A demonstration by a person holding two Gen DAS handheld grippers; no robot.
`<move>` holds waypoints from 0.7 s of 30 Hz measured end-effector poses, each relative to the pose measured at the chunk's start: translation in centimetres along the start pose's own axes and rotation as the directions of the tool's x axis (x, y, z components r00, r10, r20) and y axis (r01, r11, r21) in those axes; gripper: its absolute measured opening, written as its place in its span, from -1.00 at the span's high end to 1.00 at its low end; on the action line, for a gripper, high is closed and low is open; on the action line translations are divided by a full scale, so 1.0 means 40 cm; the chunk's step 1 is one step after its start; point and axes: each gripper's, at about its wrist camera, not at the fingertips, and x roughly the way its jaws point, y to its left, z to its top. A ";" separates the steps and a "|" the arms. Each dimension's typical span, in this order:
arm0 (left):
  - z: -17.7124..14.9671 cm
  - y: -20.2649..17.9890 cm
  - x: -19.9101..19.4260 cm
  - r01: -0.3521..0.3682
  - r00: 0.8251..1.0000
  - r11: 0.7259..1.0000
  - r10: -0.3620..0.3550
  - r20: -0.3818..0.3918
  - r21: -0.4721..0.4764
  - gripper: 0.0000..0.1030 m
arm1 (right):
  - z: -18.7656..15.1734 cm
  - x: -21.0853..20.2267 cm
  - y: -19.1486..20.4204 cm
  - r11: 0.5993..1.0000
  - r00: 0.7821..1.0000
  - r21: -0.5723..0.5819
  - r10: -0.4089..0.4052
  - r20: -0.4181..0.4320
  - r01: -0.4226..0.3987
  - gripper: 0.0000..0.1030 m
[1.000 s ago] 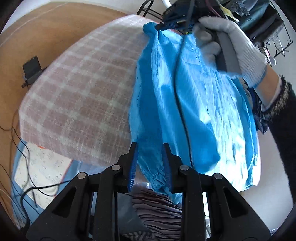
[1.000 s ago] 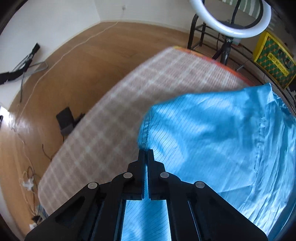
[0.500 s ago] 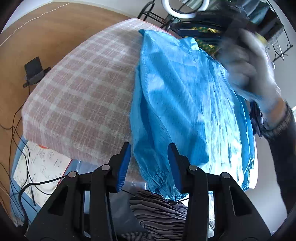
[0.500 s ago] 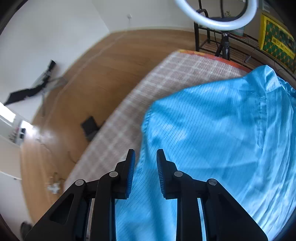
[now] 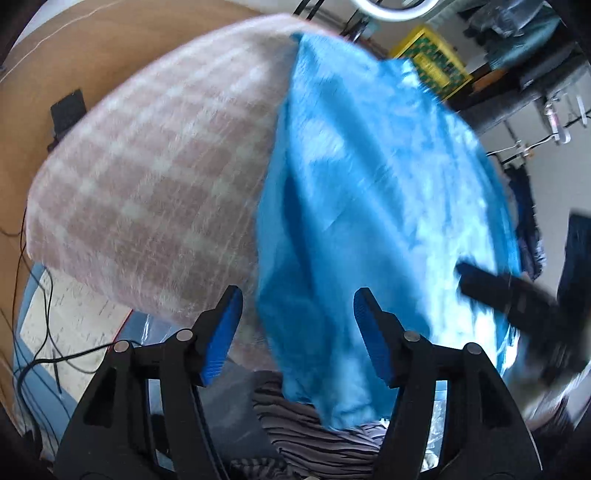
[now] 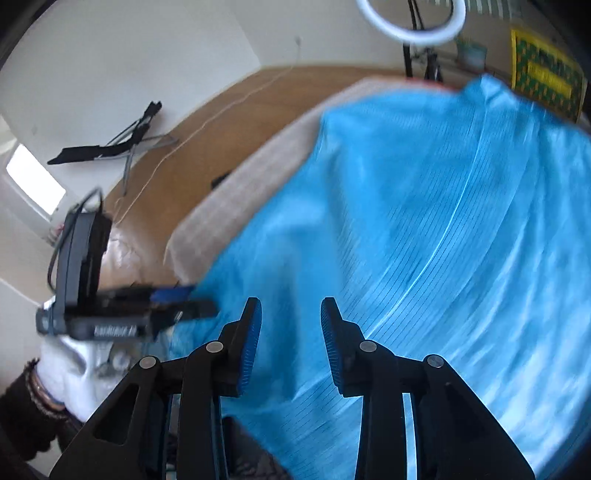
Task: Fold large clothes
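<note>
Since the earlier frame, both pairs of jaws are no longer pinching the bright blue pinstriped fabric garment (image 5: pixel 369 206) and the right gripper (image 6: pixel 291 332) is now over its near end. The garment is lying lengthwise on the pink-and-white checked desk cover (image 5: pixel 155 177), its long axis running from the far edge toward the cameras, with its near end hanging over the near edge. A yellow crate (image 5: pixel 430 64) and a white ring light (image 6: pixel 410 18) are standing beyond the far edge; a striped grey cloth (image 5: pixel 325 443) is lying below the hanging end. The left gripper (image 5: pixel 297 332) is opening, its jaws apart either side of the hanging fabric without pressing it. The right jaws are also opening, empty, just above the fabric.
</note>
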 end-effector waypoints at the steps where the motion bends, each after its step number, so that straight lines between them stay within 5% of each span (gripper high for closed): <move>1: -0.005 0.009 0.009 -0.020 1.000 1.000 0.020 -0.001 -0.007 0.14 | -0.020 0.022 0.009 1.000 1.000 -0.002 -0.002 -0.015 0.002 0.38; 4: -0.013 0.029 -0.003 -0.042 0.999 0.999 0.042 0.008 -0.003 0.69 | -0.080 0.090 0.043 1.000 0.995 -0.011 0.015 -0.095 -0.016 0.38; 6: -0.023 0.059 -0.006 0.003 1.000 0.998 -0.003 -0.005 -0.056 0.79 | -0.107 0.093 0.083 0.997 0.996 -0.071 0.013 -0.088 -0.019 0.38; 13: -0.041 0.066 -0.031 -0.012 1.000 1.000 0.012 0.015 -0.028 0.85 | -0.108 0.060 0.137 0.982 0.995 -0.185 0.028 -0.101 -0.046 0.39; 17: -0.039 0.077 -0.032 0.015 1.000 0.998 -0.015 0.013 -0.055 0.87 | -0.081 0.021 0.095 0.990 1.000 -0.138 -0.006 -0.018 0.003 0.39; 21: -0.057 0.070 -0.049 -0.025 0.999 1.000 0.025 0.031 -0.015 0.92 | -0.095 0.070 0.064 0.996 0.996 -0.086 0.011 -0.094 -0.019 0.38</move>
